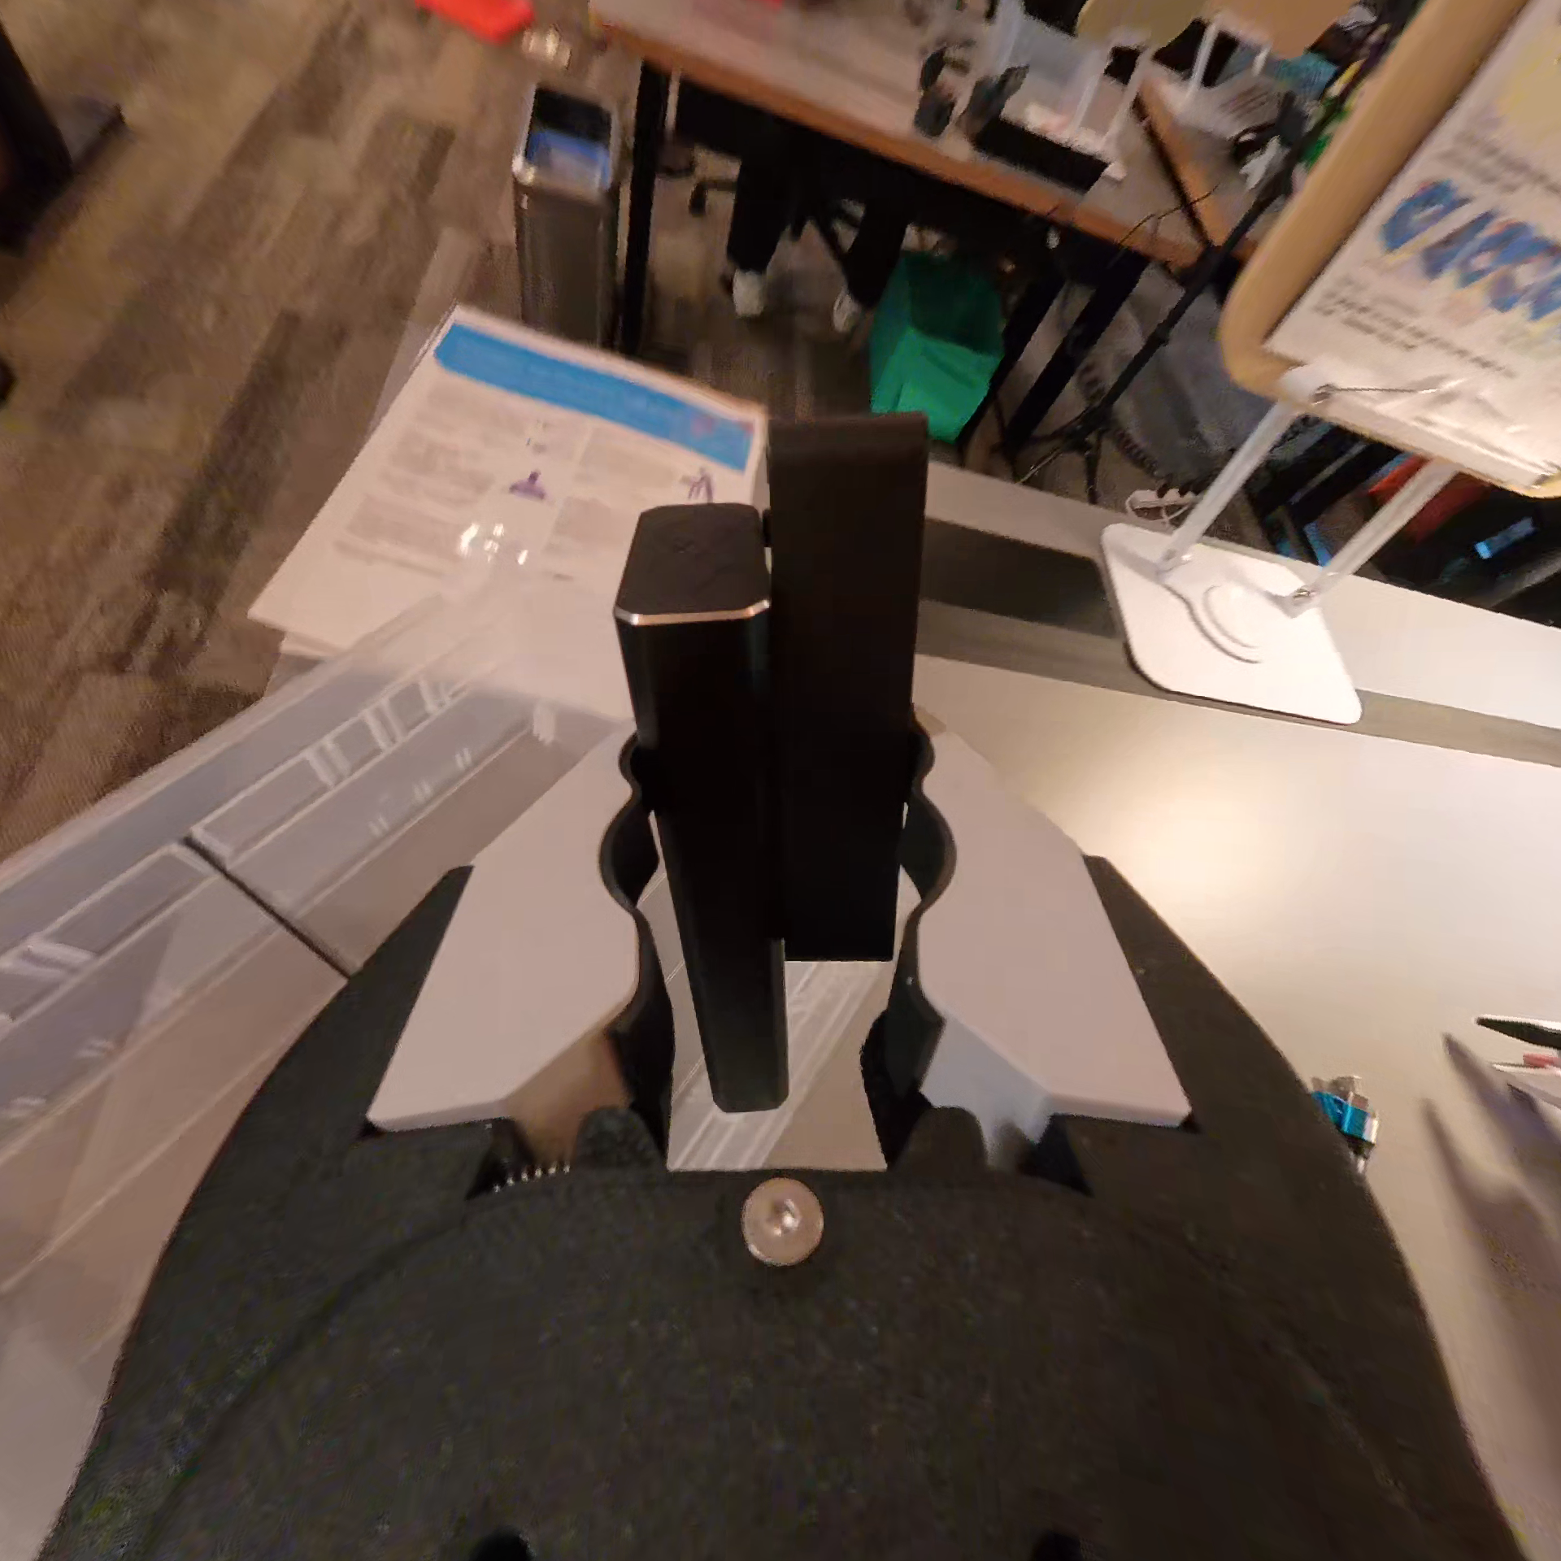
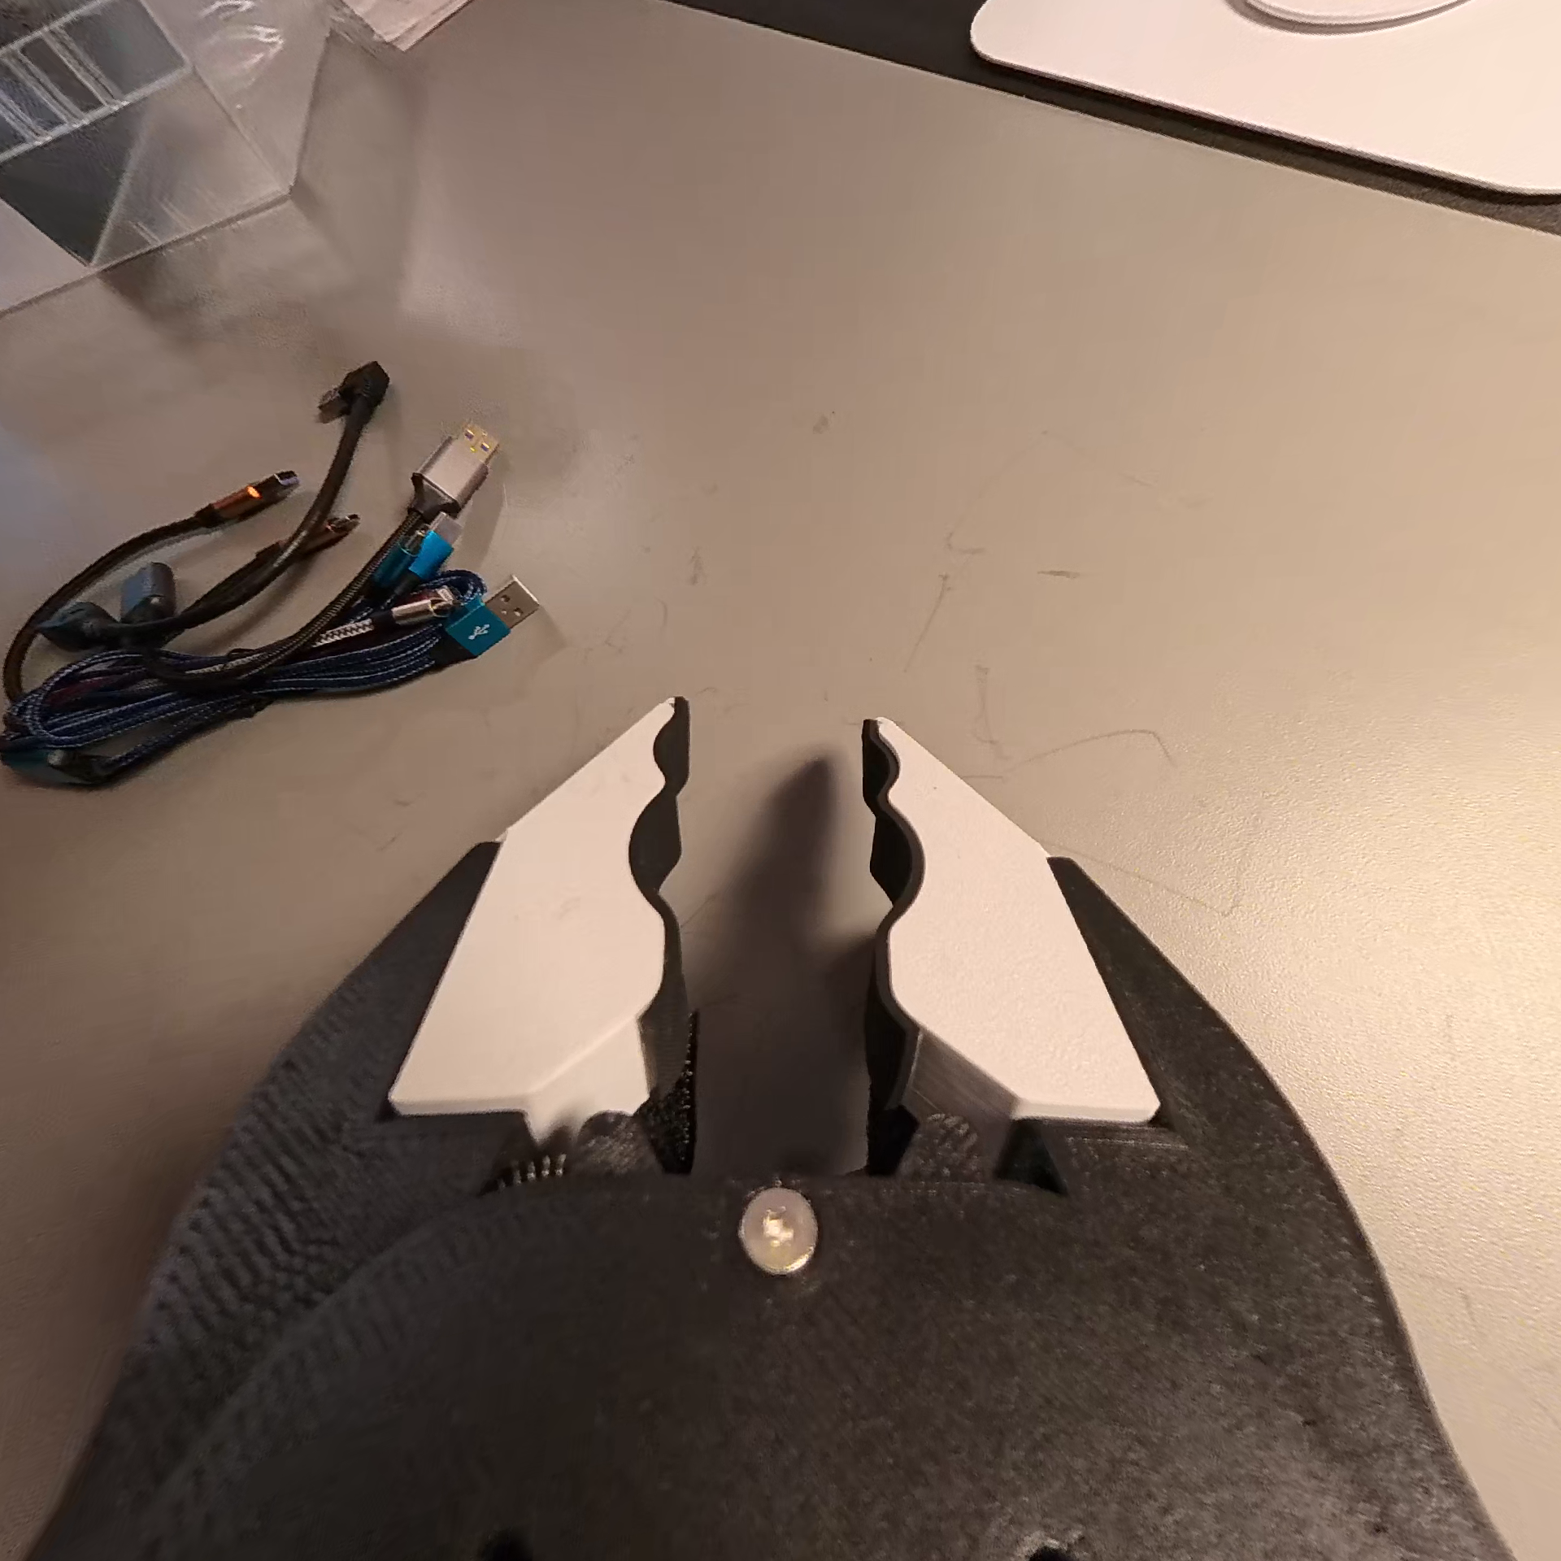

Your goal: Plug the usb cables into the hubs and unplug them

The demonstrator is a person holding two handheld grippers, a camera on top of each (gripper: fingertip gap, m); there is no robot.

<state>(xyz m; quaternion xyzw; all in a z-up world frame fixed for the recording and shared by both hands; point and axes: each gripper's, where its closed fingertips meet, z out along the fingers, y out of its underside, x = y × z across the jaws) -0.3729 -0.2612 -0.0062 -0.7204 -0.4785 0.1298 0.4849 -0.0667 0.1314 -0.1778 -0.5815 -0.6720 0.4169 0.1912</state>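
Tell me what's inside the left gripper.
The left gripper is shut on two black hubs standing side by side. Their port faces and lower ends are hidden, so I can't tell if anything's plugged in.

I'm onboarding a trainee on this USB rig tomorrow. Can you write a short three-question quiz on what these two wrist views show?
1. True or false: the left gripper holds two black hubs side by side between its jaws.
2. Multiple choice: the right gripper is A) shut on a cable, B) open and empty above the table, C) shut on a hub.
3. Fill in: seen from the right wrist, the bundle of USB cables lies on the table to the ____ of the right gripper.

Key: 1 true; 2 B; 3 left.
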